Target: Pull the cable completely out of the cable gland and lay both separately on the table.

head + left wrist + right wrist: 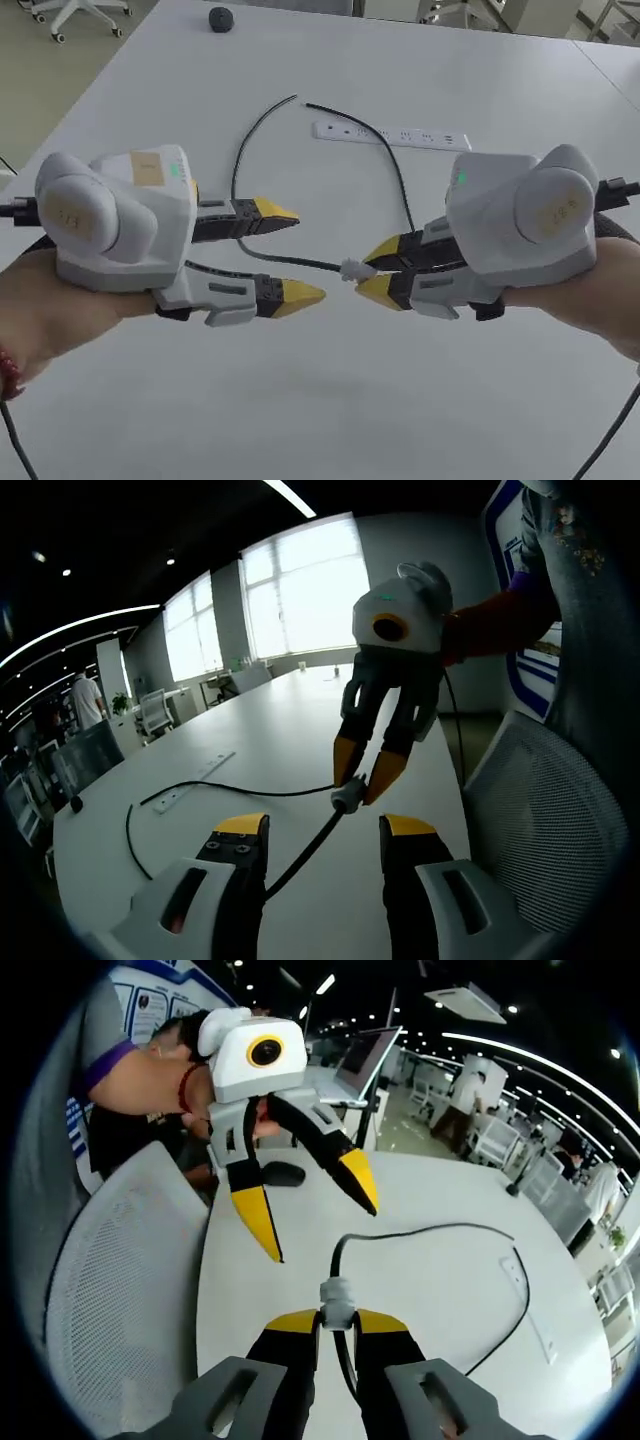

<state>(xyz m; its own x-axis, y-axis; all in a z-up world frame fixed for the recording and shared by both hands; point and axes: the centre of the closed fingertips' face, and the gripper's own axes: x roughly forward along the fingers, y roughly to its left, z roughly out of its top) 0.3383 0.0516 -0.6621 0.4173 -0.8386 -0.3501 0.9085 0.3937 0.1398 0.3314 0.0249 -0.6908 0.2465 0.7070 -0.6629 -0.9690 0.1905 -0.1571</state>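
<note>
The right gripper [365,270] is clamping the white cable gland [352,270] over the table [320,400]; the left gripper [310,255] is gaping around the black cable [398,178], whose stretch beneath it is lying hidden.

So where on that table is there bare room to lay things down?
The widest bare patch of table is the near strip below the left gripper and right gripper. Another lies left of the cable loop. It is crowded from the gland between the grippers up to the power strip, where the cable runs.
</note>
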